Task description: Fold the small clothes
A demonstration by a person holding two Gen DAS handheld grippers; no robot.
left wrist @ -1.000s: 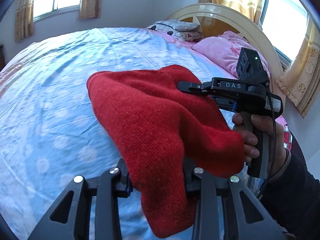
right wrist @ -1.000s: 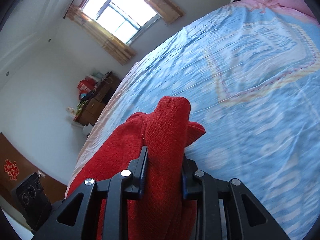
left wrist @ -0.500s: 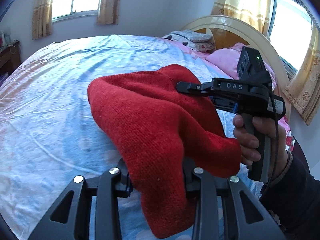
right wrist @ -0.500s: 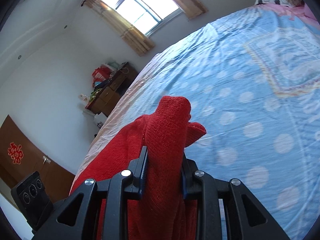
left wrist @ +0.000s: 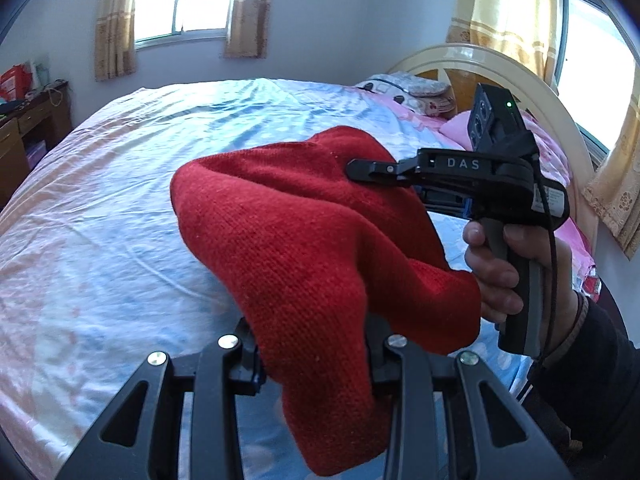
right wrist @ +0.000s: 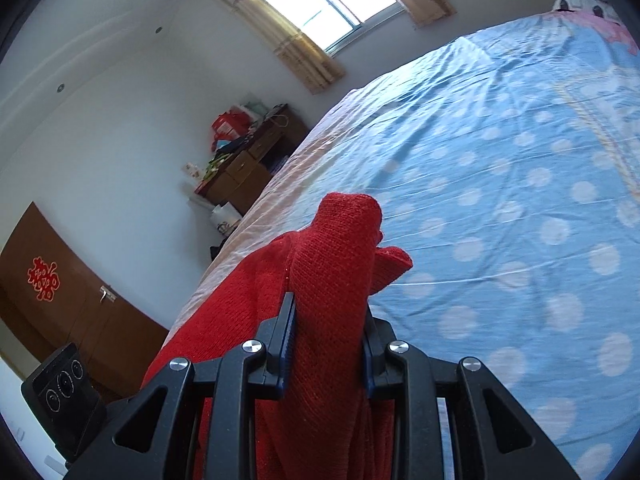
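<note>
A red knitted garment (left wrist: 304, 236) hangs in the air above the bed, held between both grippers. My left gripper (left wrist: 312, 354) is shut on its near edge, with a fold drooping below the fingers. My right gripper (left wrist: 360, 168) shows in the left wrist view at the right, held by a hand, and grips the garment's far edge. In the right wrist view the right gripper (right wrist: 326, 332) is shut on a bunched fold of the red garment (right wrist: 336, 264), which sticks out past the fingertips.
A bed with a blue dotted sheet (left wrist: 120, 208) lies below. Pink pillows (left wrist: 552, 148) and a curved headboard (left wrist: 500, 64) are at the far right. A wooden desk (right wrist: 248, 168) with clutter and a brown cabinet (right wrist: 60, 300) stand by the wall.
Both grippers have risen and tilted with the garment still held; more of the wall, windows and desk shows. The grips have not changed.
</note>
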